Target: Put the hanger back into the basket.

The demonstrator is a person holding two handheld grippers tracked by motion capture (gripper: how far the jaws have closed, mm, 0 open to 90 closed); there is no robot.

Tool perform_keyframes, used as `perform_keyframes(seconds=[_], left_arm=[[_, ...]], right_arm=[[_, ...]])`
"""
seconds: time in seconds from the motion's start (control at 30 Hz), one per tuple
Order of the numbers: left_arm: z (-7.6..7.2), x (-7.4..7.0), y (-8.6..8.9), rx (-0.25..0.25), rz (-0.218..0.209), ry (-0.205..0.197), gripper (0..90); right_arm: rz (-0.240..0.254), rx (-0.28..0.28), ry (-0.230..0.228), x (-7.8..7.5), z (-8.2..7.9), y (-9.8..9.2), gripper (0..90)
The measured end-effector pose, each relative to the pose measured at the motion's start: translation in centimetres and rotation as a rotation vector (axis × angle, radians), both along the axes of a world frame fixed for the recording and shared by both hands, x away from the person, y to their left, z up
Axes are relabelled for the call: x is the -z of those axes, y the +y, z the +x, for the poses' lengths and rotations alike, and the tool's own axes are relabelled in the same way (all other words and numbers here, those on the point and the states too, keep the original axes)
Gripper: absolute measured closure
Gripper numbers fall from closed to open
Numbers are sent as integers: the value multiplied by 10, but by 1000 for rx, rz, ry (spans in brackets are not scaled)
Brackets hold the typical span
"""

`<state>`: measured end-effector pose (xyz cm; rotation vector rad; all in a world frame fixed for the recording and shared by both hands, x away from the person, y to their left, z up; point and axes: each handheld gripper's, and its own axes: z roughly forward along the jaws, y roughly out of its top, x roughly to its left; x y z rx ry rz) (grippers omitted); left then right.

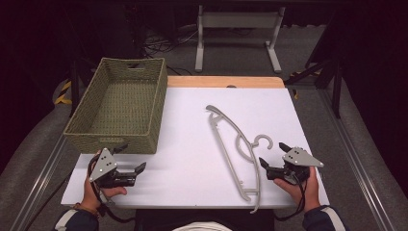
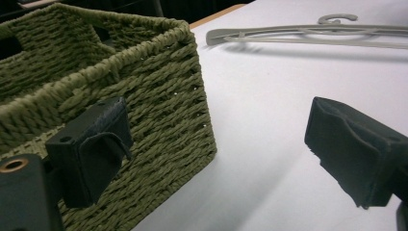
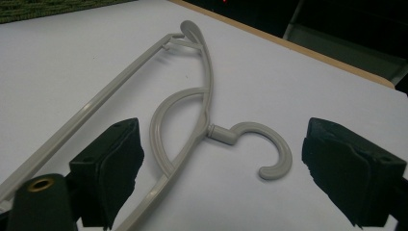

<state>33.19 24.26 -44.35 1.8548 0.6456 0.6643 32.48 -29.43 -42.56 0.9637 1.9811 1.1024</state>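
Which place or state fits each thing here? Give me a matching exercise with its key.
Things:
1. basket
2. hanger
3. left gripper
4. right gripper

Places or states:
A. open, beside the hanger's hook
B. lying flat on the white table top
C. open, near the basket's front wall
D. empty, at the table's left edge

Pairs: 1-D, 2-B, 3-C, 4-A

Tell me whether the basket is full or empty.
Empty: the basket shows only its bare woven floor in the high view, and the hanger lies outside it on the table.
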Motion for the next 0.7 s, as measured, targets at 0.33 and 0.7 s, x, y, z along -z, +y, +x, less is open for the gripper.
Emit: perform_keyframes(seconds=[0.33, 0.7], left_arm=[[-3, 1, -4, -15, 39, 22, 107], [0, 3, -6, -13, 71, 45, 107]], right_arm=[[-16, -20, 114, 1, 5, 13, 172], [-124, -27, 279, -7, 19, 37, 324]])
